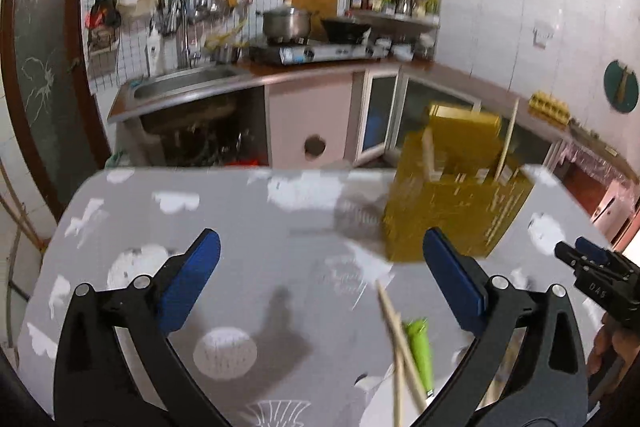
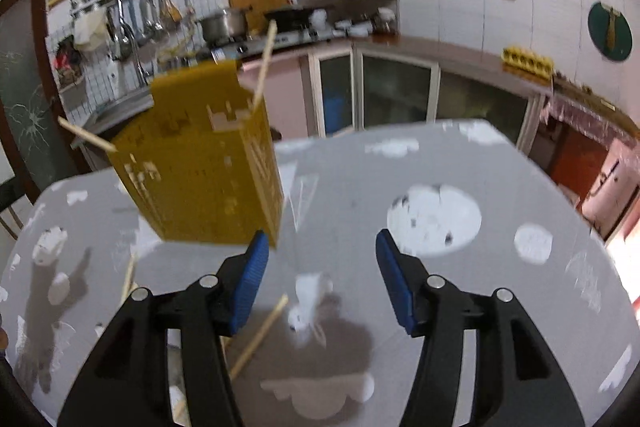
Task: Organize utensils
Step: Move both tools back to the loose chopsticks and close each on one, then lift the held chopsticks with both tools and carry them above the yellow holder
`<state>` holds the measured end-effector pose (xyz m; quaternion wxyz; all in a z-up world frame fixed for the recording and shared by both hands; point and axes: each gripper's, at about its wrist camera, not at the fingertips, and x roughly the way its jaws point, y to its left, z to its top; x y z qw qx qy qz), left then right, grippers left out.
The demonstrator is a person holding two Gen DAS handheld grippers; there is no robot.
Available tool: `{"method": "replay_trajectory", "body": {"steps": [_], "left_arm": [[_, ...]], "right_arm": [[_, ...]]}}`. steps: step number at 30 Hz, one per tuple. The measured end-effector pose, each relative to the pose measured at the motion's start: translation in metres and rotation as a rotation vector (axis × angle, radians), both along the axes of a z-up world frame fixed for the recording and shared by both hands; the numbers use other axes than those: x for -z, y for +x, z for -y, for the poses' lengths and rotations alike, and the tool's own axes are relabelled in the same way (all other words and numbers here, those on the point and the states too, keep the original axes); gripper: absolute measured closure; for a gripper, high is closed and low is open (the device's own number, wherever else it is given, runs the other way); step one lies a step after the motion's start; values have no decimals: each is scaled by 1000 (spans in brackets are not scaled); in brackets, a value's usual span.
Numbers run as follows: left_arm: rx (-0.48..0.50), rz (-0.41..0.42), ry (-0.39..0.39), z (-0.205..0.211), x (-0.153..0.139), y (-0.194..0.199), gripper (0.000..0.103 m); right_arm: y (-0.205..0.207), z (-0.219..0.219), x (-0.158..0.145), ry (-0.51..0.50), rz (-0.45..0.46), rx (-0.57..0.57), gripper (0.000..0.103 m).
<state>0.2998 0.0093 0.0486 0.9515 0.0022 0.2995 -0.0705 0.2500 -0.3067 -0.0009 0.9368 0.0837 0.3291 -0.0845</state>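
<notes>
A yellow cardboard box [image 1: 452,203] stands on the grey patterned table [image 1: 248,227], with chopsticks [image 1: 507,139] sticking up out of it. Loose chopsticks [image 1: 400,339] and a green-handled utensil [image 1: 420,347] lie on the table, low between my left gripper's fingers. My left gripper [image 1: 320,233] is open wide and holds nothing. In the right wrist view the box [image 2: 200,179] is just ahead on the left, and a loose chopstick [image 2: 260,335] lies below my right gripper [image 2: 320,235], which is open and empty. The right gripper [image 1: 576,251] also shows at the left view's right edge.
Behind the table runs a kitchen counter with a sink [image 1: 188,83], a gas stove with a pot [image 1: 286,21] and a corner shelf of bottles [image 1: 394,3]. Another chopstick [image 2: 130,275] lies left of the right gripper. The table's far edge is near the box.
</notes>
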Motion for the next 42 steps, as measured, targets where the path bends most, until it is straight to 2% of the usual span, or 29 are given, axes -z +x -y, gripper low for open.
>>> {"method": "replay_trajectory", "body": {"steps": [4, 9, 22, 27, 30, 32, 35, 39, 41, 42], "left_arm": [[-3, -92, 21, 4, 34, 10, 5], [-14, -150, 70, 14, 65, 18, 5], [14, -264, 49, 41, 86, 41, 5], [35, -283, 53, 51, 91, 44, 6], [39, -303, 39, 51, 94, 47, 17], [43, -325, 25, 52, 96, 50, 30], [50, -358, -3, 52, 100, 53, 44], [50, -364, 18, 59, 104, 54, 55], [49, -362, 23, 61, 105, 56, 62], [49, -362, 26, 62, 105, 56, 63]], "right_arm": [[5, -6, 27, 13, -68, 15, 48], [16, -9, 47, 45, -146, 48, 48], [30, -22, 54, 72, -227, 65, 48], [34, -30, 54, 60, -266, 84, 56], [36, -32, 52, 78, -284, 91, 62], [38, -31, 51, 90, -290, 99, 65], [40, -30, 51, 102, -289, 112, 72], [40, -30, 52, 111, -278, 133, 79], [40, -30, 53, 123, -268, 134, 88], [40, -30, 53, 124, -263, 134, 89]]}}
